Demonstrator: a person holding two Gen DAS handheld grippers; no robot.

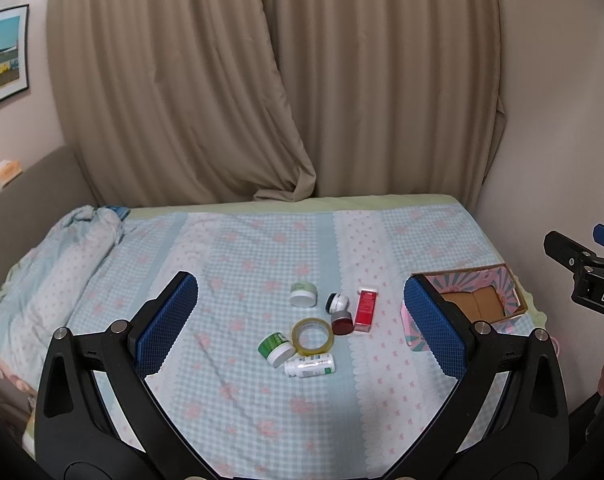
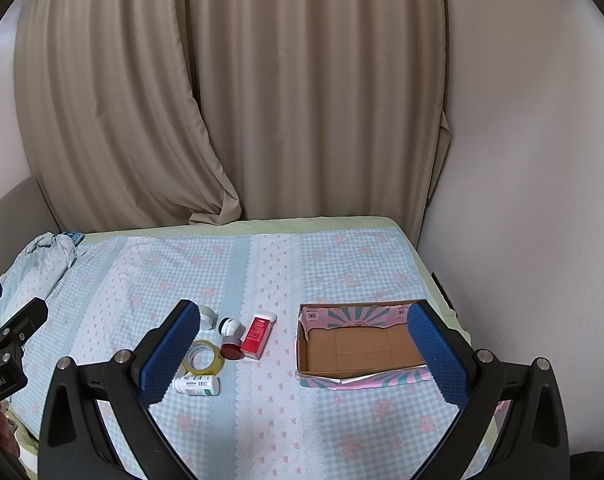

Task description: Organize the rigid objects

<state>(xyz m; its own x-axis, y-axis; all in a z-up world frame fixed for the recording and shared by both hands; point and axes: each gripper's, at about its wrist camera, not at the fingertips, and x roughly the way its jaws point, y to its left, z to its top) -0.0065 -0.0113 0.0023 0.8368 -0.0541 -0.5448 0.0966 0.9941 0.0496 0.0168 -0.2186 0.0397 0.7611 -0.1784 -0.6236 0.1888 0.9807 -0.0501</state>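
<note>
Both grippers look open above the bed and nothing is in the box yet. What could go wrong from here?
1. The items are tightly clustered: the tape roll appears to touch the green jar and white bottle, so a grasp may knock neighbours.
2. The bottle lies on its side and could roll on the soft sheet.
3. The box is shallow with a torn front edge; items could tip out.

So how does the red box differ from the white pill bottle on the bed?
The red box is flat-sided and red with a white end; the white pill bottle is round, with a green-and-white label. The box lies against the dark red jar; the bottle lies nearest the cameras, beside the tape roll. Both lie on their sides outside the cardboard box.
</note>
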